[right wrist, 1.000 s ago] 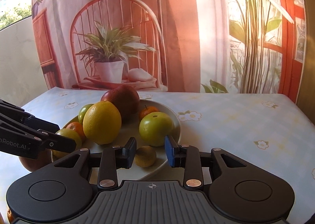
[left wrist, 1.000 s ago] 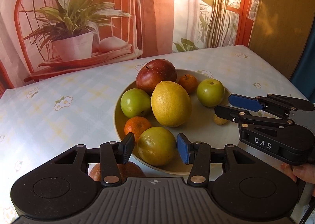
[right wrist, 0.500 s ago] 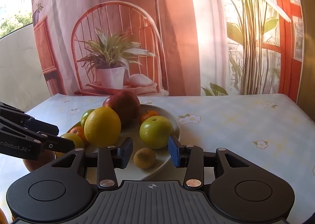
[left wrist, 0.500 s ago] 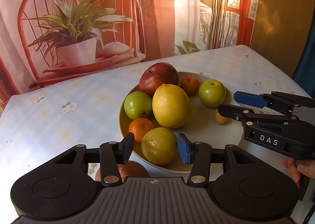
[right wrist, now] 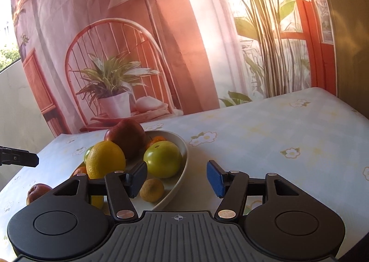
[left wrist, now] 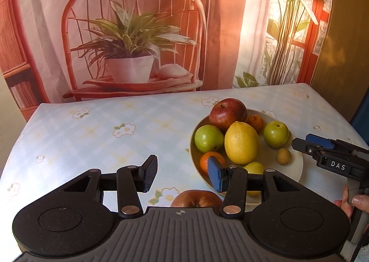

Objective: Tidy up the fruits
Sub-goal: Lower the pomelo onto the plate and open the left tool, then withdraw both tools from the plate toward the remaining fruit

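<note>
Since 1 second ago, my left gripper [left wrist: 182, 175] has swung off the bowl and now hangs over bare tablecloth beside it, while my right gripper [right wrist: 177, 178] has its jaws opening, nothing between them but the bowl's near rim below. Table [left wrist: 96, 137], covered in a pale checked cloth with flower prints, fills both views, a printed backdrop [left wrist: 138, 31] of a chair and potted plant behind it. Bowl [left wrist: 297, 169], cream and shallow, sits right of centre in my left view. Within it lie 1 red apple [left wrist: 227, 111] at the far side, 1 large lemon [left wrist: 241, 142] at the middle, 2 green apples [left wrist: 208, 138] [left wrist: 276, 133] to either side, 2 small oranges [left wrist: 255, 122] [left wrist: 208, 161], 1 yellow-green fruit [left wrist: 253, 167] partly hidden by my left gripper's blue finger, and 1 small tan fruit [left wrist: 283, 156] near the right gripper. Outside the bowl, 1 reddish apple [left wrist: 196, 198] rests on the cloth just beside the near rim. My left fingers stand spread, holding nothing.
</note>
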A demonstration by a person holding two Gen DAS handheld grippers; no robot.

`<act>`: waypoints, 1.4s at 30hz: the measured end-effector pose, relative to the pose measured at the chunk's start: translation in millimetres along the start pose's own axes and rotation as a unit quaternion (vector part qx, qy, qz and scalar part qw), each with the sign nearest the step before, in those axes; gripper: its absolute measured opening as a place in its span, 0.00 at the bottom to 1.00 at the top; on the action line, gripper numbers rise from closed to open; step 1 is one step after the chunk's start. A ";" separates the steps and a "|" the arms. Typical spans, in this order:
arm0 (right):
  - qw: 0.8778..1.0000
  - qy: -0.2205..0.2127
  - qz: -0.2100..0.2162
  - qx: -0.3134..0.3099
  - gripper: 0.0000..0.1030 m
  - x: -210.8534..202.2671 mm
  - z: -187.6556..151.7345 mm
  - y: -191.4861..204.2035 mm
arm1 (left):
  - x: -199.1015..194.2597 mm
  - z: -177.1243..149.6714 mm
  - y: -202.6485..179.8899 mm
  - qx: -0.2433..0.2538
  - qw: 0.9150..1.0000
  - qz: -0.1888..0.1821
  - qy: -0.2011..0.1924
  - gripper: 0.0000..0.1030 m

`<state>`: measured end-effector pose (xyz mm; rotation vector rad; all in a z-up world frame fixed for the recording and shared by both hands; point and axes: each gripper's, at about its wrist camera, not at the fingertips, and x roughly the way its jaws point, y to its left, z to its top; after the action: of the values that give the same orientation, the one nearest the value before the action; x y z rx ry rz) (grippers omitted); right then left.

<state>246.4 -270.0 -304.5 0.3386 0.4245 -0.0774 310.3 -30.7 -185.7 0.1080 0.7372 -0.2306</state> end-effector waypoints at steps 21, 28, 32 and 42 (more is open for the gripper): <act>0.999 0.023 0.008 -0.032 0.44 -41.9 -2.3 36.6 | -66.0 -33.2 85.5 -0.037 0.999 0.027 -0.025 0.50; 0.999 0.019 0.029 -0.027 0.44 -71.2 -20.5 69.8 | -86.2 -52.1 91.6 -0.044 0.999 -0.006 -0.029 0.49; 0.998 0.021 0.034 -0.044 0.44 -86.5 -34.6 91.9 | -90.5 -68.5 80.2 -0.025 0.999 -0.023 -0.032 0.50; 0.997 0.061 0.025 -0.051 0.44 -115.2 -67.1 122.6 | -77.4 -108.6 45.2 -0.004 0.997 -0.078 0.002 0.49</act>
<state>133.1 -131.5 -276.5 0.2535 0.5384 0.0138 195.0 45.5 -212.5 0.0438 0.7510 -0.3771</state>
